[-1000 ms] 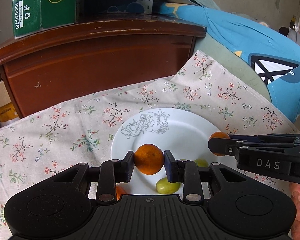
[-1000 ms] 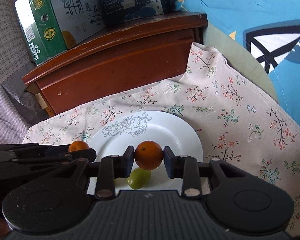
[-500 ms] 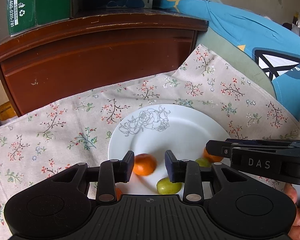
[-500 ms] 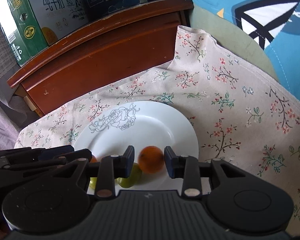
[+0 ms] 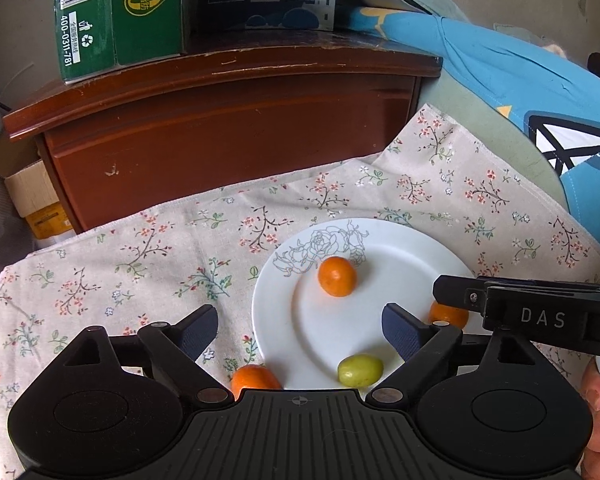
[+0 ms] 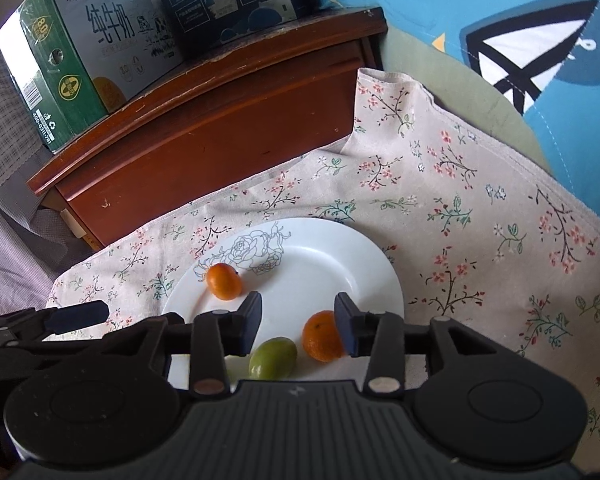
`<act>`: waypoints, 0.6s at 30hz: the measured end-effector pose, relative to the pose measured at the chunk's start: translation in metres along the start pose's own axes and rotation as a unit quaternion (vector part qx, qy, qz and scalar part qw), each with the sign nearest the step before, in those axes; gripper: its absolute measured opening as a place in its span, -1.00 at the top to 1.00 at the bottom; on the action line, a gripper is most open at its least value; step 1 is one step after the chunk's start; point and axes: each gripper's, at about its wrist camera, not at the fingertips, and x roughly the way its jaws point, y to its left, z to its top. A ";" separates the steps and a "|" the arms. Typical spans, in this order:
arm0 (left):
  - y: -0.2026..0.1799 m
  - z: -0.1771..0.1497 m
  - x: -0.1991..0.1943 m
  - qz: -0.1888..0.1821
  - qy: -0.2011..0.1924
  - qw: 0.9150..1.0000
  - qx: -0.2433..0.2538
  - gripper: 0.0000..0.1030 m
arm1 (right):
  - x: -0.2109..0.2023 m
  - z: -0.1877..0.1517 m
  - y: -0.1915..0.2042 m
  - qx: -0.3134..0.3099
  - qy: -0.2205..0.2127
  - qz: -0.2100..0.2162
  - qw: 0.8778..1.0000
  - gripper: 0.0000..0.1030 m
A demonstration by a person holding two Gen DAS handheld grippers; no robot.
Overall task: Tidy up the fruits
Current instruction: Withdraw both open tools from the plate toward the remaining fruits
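Both grippers are seen spread, empty; the orange (image 5: pixel 252 380) off the plate (image 5: pixel 420 248) lies at six o'clock of the left gripper (image 5: pixel 300 330), nearer it.

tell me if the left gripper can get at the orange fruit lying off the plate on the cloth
Probably yes. The left gripper is open, and the orange fruit lies on the floral cloth just beside the plate rim, near the gripper's body. Nothing covers it, though the gripper would likely need to pull back first.

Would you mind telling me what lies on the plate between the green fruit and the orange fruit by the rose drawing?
Nothing: in the left wrist view, only bare white plate separates the green fruit from the orange fruit.
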 end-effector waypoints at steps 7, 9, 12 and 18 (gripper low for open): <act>0.006 -0.007 -0.016 0.024 0.007 1.000 0.008 -0.78 | -0.008 -0.004 0.006 -0.002 0.001 0.009 1.000 0.07; 0.008 -0.008 -0.019 0.027 0.011 1.000 0.008 -0.79 | -0.011 -0.005 0.007 -0.002 0.003 0.013 1.000 0.07; 0.013 -0.010 -0.025 0.034 0.011 0.999 0.001 -0.79 | -0.017 -0.007 0.009 -0.004 0.002 0.015 1.000 -0.02; 0.032 -0.024 -0.041 0.042 0.017 0.998 -0.033 -0.79 | -0.032 -0.013 0.016 -0.019 -0.008 0.015 1.000 -0.11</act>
